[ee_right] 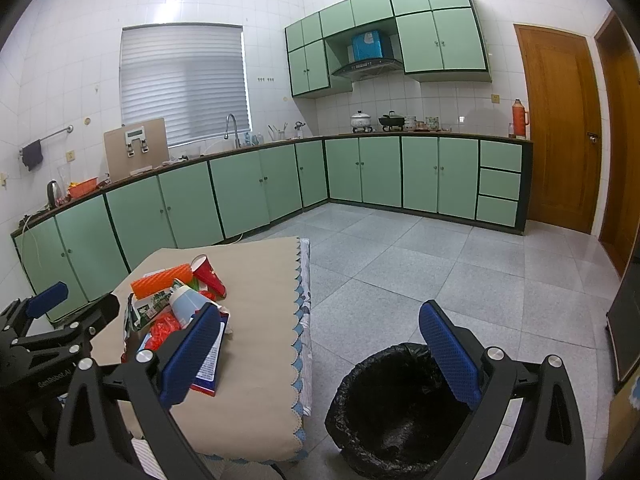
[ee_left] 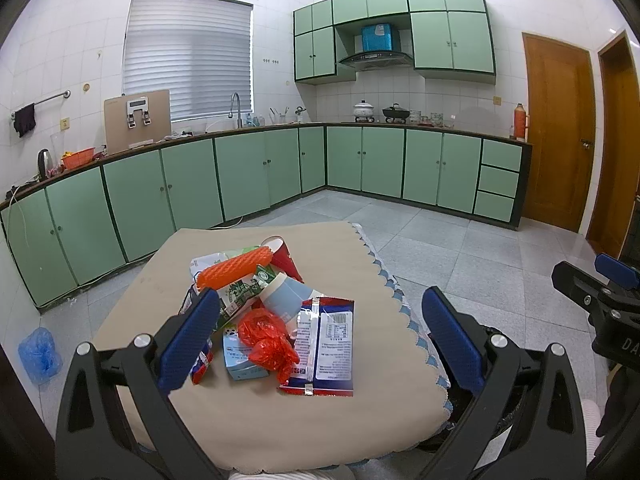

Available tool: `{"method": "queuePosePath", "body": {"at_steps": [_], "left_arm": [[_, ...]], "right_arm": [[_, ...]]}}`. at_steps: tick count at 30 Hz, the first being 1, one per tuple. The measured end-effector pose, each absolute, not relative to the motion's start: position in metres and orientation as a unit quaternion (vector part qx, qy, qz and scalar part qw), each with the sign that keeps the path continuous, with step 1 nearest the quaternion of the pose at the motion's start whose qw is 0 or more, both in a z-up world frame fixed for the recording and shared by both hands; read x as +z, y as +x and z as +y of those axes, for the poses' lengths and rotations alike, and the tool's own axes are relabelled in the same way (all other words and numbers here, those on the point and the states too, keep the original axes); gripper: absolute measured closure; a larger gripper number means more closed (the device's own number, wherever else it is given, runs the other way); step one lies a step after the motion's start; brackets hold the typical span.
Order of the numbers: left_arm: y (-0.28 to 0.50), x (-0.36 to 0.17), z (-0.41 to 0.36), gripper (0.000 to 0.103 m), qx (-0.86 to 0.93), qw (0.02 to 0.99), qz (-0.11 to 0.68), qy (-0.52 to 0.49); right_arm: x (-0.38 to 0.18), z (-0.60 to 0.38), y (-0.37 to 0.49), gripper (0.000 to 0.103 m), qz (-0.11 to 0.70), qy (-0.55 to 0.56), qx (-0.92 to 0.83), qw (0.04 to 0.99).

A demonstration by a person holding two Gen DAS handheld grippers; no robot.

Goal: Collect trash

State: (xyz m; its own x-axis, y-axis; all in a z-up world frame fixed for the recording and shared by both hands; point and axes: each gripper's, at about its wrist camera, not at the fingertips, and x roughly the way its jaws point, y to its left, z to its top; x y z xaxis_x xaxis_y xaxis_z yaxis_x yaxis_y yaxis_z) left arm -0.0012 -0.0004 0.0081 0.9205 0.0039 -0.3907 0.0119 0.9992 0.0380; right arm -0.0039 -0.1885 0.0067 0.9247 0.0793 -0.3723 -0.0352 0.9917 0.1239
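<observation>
- Left wrist view: the left gripper (ee_left: 320, 332) hovers over the bench (ee_left: 280, 420), its fingers (ee_left: 188, 340) spread wide with nothing between them.
- The trash heap (ee_left: 268, 304) sits mid-bench at 12 o'clock from the gripper: an orange foam net (ee_left: 236, 268), a red paper cup (ee_left: 286, 258), a blue-white cup (ee_left: 286, 296), a crumpled red bag (ee_left: 268, 344) and a snack wrapper (ee_left: 328, 348).
- The left finger hides part of the heap's left side; print on the wrappers is too small to read.
- The right gripper (ee_left: 600, 300) enters at 3 o'clock, cut off by the frame.
- Right wrist view: the right gripper (ee_right: 320, 356) is also wide open and empty, held off the bench's right edge.
- A black-lined bin (ee_right: 384, 408) stands on the floor at 5 o'clock, partly behind the right finger; its inside is too dark to make out.
- The heap lies at 10 o'clock, partly hidden by the left finger.
</observation>
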Motion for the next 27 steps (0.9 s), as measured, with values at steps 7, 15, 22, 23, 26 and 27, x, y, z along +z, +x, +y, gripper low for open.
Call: {"method": "queuePosePath", "body": {"at_steps": [7, 15, 22, 23, 26, 27], "left_arm": [[-0.0027, 0.0087, 0.0043, 0.005, -0.001, 0.980, 0.199, 0.020], [-0.0025, 0.0079, 0.0043, 0.005, -0.002, 0.980, 0.199, 0.019], [-0.0023, 0.0079, 0.0044, 0.005, -0.002, 0.980, 0.200, 0.020], [-0.0025, 0.0082, 0.0047, 0.005, -0.002, 0.980, 0.200, 0.019], [0.0022, 0.0038, 0.0073, 0.005, 0.001, 0.979, 0.201, 0.019], [0.0022, 0.0039, 0.0075, 0.005, 0.001, 0.979, 0.201, 0.018]], "right_arm": [[0.0076, -0.1885, -0.0038, 0.006, 0.193, 0.058, 0.029, 0.979], [0.0075, -0.1883, -0.0039, 0.006, 0.192, 0.058, 0.029, 0.979], [0.0073, -0.1884, -0.0038, 0.006, 0.192, 0.059, 0.029, 0.979], [0.0073, -0.1884, -0.0038, 0.006, 0.192, 0.059, 0.029, 0.979], [0.0070, -0.1883, -0.0038, 0.006, 0.192, 0.059, 0.029, 0.979], [0.0070, -0.1884, -0.0038, 0.006, 0.193, 0.059, 0.029, 0.979]]}}
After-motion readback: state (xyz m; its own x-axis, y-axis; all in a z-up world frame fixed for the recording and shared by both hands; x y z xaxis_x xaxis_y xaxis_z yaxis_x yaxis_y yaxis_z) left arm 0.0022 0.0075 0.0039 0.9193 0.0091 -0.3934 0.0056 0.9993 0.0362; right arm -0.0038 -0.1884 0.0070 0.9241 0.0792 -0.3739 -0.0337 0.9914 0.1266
